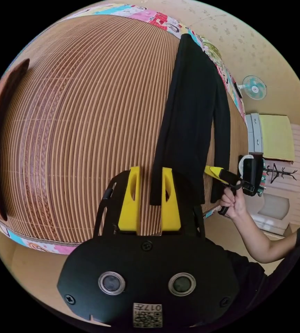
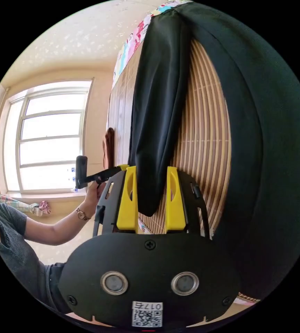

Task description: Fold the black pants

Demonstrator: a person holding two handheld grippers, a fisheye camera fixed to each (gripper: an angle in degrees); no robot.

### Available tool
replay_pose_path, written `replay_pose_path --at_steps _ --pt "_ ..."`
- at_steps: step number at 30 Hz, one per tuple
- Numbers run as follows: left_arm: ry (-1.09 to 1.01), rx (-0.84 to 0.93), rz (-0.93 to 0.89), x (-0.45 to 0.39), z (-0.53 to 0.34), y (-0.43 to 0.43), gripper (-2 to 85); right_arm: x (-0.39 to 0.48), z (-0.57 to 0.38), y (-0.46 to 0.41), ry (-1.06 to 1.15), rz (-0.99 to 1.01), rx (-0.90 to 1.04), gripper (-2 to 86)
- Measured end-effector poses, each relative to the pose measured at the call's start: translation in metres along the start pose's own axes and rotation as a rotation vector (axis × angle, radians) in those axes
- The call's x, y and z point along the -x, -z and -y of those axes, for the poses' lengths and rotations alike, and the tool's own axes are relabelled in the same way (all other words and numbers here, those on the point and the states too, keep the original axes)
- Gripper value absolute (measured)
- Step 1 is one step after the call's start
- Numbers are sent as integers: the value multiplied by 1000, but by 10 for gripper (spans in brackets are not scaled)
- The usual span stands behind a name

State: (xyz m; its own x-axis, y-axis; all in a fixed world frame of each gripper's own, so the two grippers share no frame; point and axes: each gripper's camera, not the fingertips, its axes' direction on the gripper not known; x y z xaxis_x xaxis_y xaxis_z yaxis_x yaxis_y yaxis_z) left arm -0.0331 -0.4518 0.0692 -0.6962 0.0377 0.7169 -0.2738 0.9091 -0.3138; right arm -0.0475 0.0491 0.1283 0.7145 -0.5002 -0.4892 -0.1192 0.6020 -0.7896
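The black pants (image 1: pixel 191 114) lie lengthwise on a bamboo mat (image 1: pixel 80 131), legs pointing toward me. In the left gripper view, my left gripper (image 1: pixel 151 169) is open over the mat's near edge, and one leg's hem hangs between its yellow jaws against the right one. Further right, a hand (image 1: pixel 234 203) holds my right gripper (image 1: pixel 215 171) at the other leg's hem. In the right gripper view, my right gripper (image 2: pixel 151 167) stands open with a leg end of the pants (image 2: pixel 157 104) between its jaws. The left gripper (image 2: pixel 117 170) appears at the left there, held in a hand.
A colourful sheet (image 1: pixel 157 19) borders the mat. A brown wooden board (image 1: pixel 4 138) stands at the mat's left end. Beyond the bed are a fan (image 1: pixel 254 87), a grey drawer unit (image 1: pixel 255 133) and a coat stand (image 1: pixel 280 171). A bright window (image 2: pixel 49 135) is behind the person's arm (image 2: pixel 53 230).
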Motion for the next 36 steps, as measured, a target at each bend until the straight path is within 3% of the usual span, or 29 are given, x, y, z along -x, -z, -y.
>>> replay_pose_path --at_steps 3,6,9,12,16,18,21,24,27,29,36 --pt "-135 64 72 -13 -1 -8 8 16 -3 -30 62 -141 263 45" --pt "-241 125 51 -17 -34 -11 -4 36 -36 -8 68 -62 231 35" --pt "-203 196 5 -8 -65 -13 -6 37 -79 -5 -34 -138 254 38" --pt "-33 260 135 14 -96 -29 1 11 -101 -2 -175 -145 352 53" --pt "119 135 191 27 -125 -6 23 0 -120 87 -208 -194 97 69" --pt "136 78 203 20 -127 3 28 -16 -138 152 -293 -429 -43 82" --pt "54 44 146 -10 -117 -2 33 -51 -162 196 -385 -589 -82 99" --pt "-68 56 61 -56 -103 -25 36 -82 -184 194 -420 -542 11 100" --pt "-172 81 -39 -103 -97 -54 36 -68 -194 181 -304 -627 51 66" --pt "-227 106 -94 -136 -97 -76 37 -67 -200 173 -276 -541 101 50" --pt "-286 164 -233 -222 -104 -109 103 -17 -234 209 -195 -319 -11 32"
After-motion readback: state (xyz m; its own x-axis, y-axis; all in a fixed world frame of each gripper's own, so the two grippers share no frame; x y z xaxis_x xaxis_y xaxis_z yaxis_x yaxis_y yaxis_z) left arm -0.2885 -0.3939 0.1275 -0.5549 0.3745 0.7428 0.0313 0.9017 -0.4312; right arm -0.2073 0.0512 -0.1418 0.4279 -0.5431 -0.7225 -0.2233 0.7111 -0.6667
